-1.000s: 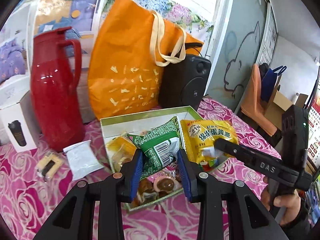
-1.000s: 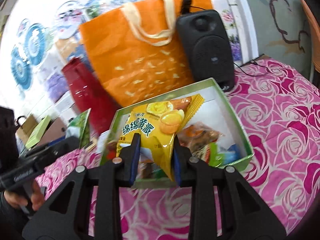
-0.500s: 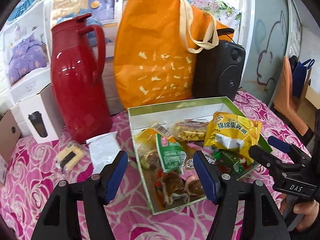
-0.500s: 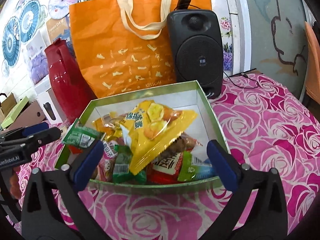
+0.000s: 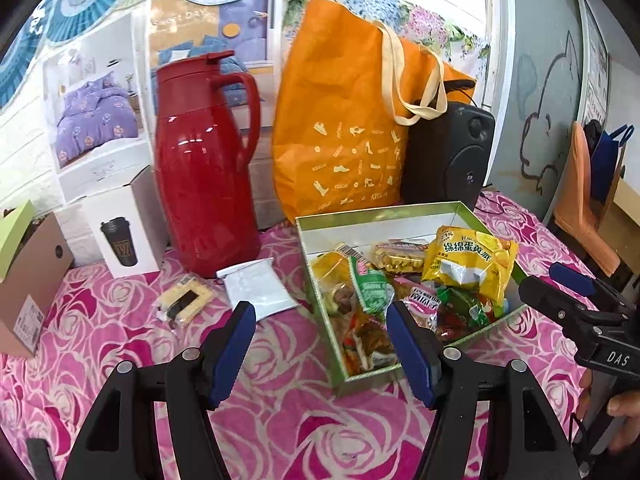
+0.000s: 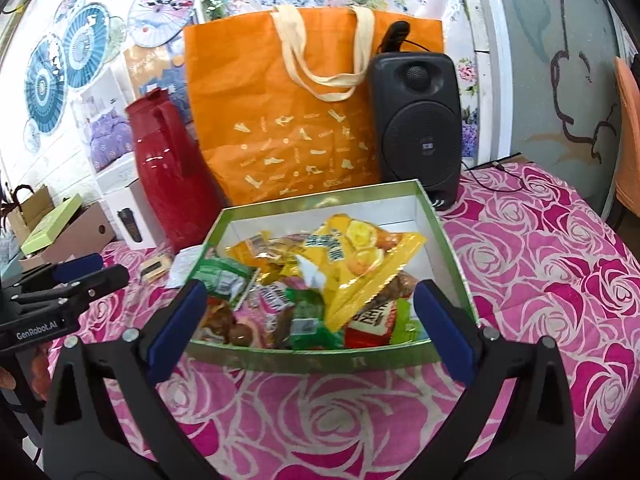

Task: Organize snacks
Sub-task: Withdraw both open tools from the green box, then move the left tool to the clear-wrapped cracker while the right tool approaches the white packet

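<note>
A green-rimmed box (image 5: 380, 210) (image 6: 312, 360) with a white inside stands on the rose-patterned cloth, filled with several snack packets. A yellow egg-pie packet (image 5: 472, 264) (image 6: 360, 256) lies on top, and a green packet (image 5: 370, 284) (image 6: 224, 276) lies at the box's left side. My left gripper (image 5: 319, 312) (image 6: 92, 272) is open over the box's near left corner, holding nothing. My right gripper (image 6: 310, 292) (image 5: 560, 288) stands wide open just before the box's front wall, also with nothing in it. A white sachet (image 5: 260, 288) and a small yellow-and-black packet (image 5: 184, 300) lie on the cloth left of the box.
Behind the box stand a red jug (image 5: 204, 184), an orange tote bag (image 5: 340, 128) and a black speaker (image 5: 448, 160). A white carton with a cup picture (image 5: 120, 232) and a cardboard box (image 5: 24, 280) sit at the left. A hand (image 5: 624, 408) holds the right gripper.
The left gripper opened and let go of the green packet; the right opened and let go of the yellow packet. Both packets now lie in the box, and both grippers drew back.
</note>
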A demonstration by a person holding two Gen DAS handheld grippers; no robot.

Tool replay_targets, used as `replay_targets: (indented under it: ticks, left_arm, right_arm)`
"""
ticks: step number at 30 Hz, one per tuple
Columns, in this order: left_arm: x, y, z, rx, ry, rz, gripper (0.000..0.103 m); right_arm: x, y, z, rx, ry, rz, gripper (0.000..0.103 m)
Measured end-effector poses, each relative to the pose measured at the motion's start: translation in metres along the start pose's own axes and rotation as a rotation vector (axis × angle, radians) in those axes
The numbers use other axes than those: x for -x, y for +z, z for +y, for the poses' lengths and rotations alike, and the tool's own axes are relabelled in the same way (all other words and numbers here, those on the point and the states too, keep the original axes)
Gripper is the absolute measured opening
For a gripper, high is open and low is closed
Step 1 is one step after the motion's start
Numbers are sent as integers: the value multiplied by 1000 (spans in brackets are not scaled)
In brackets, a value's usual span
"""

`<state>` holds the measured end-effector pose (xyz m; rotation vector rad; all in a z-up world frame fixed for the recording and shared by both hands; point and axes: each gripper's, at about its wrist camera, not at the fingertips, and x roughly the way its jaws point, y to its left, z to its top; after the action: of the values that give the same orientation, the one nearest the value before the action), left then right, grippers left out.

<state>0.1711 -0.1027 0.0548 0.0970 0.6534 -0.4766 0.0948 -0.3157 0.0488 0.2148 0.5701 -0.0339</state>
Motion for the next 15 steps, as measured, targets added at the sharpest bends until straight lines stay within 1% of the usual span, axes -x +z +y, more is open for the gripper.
replay_targets:
  ticks: [3, 4, 9, 11, 15]
  left_arm:
    - [15, -12, 28, 37, 26, -9, 69]
    - [20, -18, 43, 62, 49, -2, 69]
    - [35, -41, 94, 157, 145, 24, 69]
    - [41, -50, 116, 196, 167, 24, 69]
    - [48, -58, 142, 243, 165, 15, 69]
  right_arm:
    - [3, -1, 23, 46, 38, 13, 102]
    - [3, -1, 32, 60, 53, 18, 102]
    - [-7, -3, 88, 134, 196, 71, 102]
    - [-18, -6, 113, 167, 255, 109, 102]
    - [-47, -5, 154, 243, 304, 190, 102]
